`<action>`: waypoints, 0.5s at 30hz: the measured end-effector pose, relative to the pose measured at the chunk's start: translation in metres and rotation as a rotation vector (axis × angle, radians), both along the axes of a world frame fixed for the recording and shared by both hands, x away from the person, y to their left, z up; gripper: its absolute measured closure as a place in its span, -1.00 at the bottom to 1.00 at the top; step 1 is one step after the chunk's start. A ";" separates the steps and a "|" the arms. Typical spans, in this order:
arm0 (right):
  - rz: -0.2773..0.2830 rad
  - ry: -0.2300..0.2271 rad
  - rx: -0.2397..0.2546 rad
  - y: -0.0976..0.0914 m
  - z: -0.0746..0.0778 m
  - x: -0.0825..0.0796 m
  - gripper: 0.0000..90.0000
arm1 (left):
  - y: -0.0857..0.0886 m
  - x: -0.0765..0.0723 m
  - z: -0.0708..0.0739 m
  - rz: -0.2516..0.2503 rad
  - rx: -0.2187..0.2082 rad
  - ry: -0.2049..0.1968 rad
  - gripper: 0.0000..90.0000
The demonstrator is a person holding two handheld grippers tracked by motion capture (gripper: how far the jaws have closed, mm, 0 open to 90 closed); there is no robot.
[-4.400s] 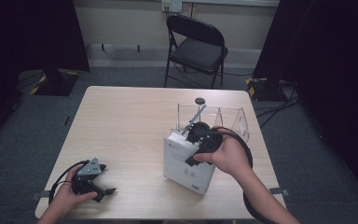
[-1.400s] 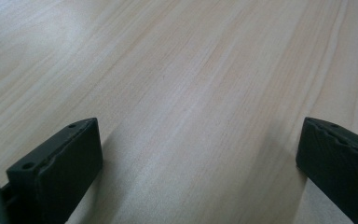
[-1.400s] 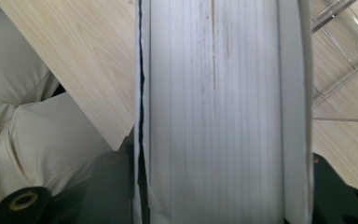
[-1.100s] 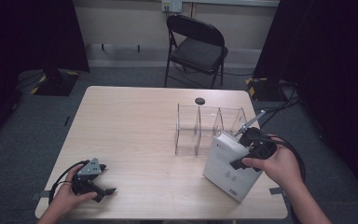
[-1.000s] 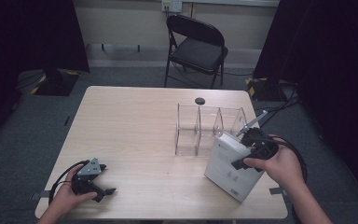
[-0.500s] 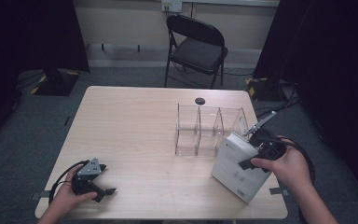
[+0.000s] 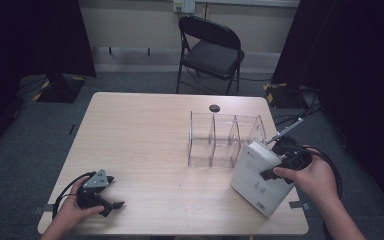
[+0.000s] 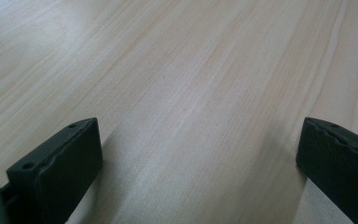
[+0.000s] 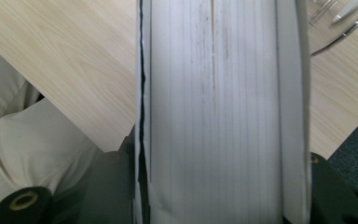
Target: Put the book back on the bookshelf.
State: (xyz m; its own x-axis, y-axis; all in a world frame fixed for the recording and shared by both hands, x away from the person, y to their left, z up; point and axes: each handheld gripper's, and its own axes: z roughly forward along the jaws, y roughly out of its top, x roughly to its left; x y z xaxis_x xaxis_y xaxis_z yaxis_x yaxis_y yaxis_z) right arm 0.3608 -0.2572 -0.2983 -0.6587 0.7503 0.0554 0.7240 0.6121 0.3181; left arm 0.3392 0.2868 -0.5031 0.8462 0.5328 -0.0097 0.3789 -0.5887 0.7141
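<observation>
Left to right, w/ the clear divider rack [image 7: 225, 140] as landmark. Far left of the rack, near the table's [image 7: 145, 130] front-left corner, your left gripper [image 7: 101, 199] rests on the wood, jaws spread wide, nothing btwn them; the left gripper view shows bare tabletop betw. the two black fingers [image 8: 58, 168].

Just right of the rack, touching or nearly touching its right end, your right gripper [image 7: 280, 167] pinches a thick white book [image 7: 259, 175]. It looks tilted, lower corner near the table's front-right edge.

Step in hand, as I judge it: slotting the book into the rack. Stand it upright first, line the spine w/ a slot, lower slowly, keep the rack from sliding.

In the right gripper view the book's page edge [image 9: 214, 116] sits squarely betw. the fingers [image 9: 112, 186], one pressing each cover.
</observation>
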 end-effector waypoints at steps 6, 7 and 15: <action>-0.026 0.005 -0.008 -0.005 0.001 0.001 0.16 | 0.000 0.000 0.000 0.001 -0.002 -0.002 -1.00; -0.031 0.007 -0.010 -0.005 0.001 0.001 0.16 | 0.000 0.000 0.000 -0.001 -0.003 0.000 -1.00; -0.067 -0.002 -0.018 -0.007 0.002 0.005 0.16 | 0.000 0.000 0.000 -0.001 0.004 0.003 -1.00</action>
